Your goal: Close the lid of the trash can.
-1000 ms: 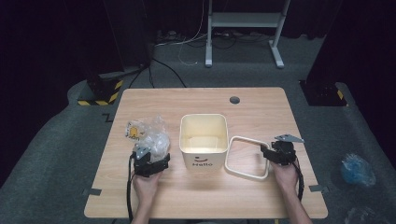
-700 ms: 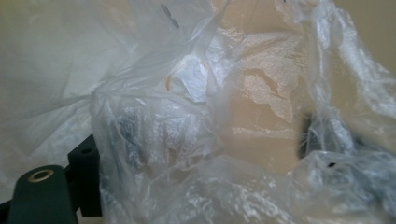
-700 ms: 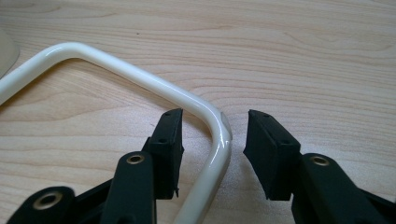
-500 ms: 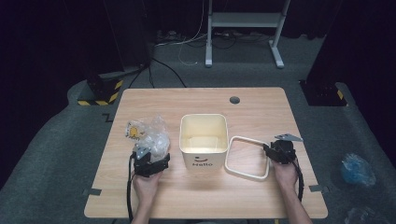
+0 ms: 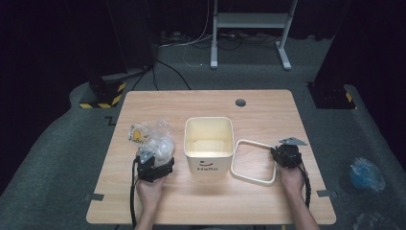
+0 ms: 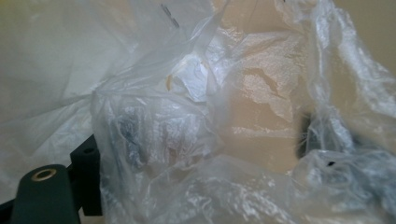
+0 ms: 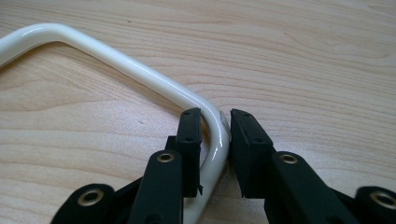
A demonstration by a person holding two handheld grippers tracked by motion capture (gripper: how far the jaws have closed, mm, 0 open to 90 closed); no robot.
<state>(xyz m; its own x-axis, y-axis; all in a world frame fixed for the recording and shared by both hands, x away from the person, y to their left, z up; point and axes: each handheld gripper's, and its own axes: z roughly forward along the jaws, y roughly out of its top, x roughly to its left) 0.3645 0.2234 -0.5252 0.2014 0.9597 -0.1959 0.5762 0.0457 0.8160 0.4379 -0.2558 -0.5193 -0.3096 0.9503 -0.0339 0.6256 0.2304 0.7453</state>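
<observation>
A cream square bin (image 5: 208, 143) stands open at the middle of the wooden table (image 5: 191, 103). To its right a cream square ring (image 5: 252, 141) lies flat. My right gripper (image 5: 282, 155) is at the ring's right corner. Its jaws have just been closing, and the gripper (image 7: 215, 121) straddles the ring (image 7: 116, 58) with the pads almost on it. Left of the bin lies a crumpled clear plastic bag (image 5: 152, 136). My left gripper (image 5: 154, 165) sits at its near edge with jaws wide apart. The bag (image 6: 196, 140) drapes over and between them.
A round cable hole (image 5: 241, 102) sits near the table's far edge. On the dark floor, a blue bag (image 5: 366, 172) lies to the right and a white stand (image 5: 249, 28) is behind the table. Bare wood lies in front of the bin.
The right gripper has shifted slightly at the ring's right corner. The left gripper and the bag look the same.
</observation>
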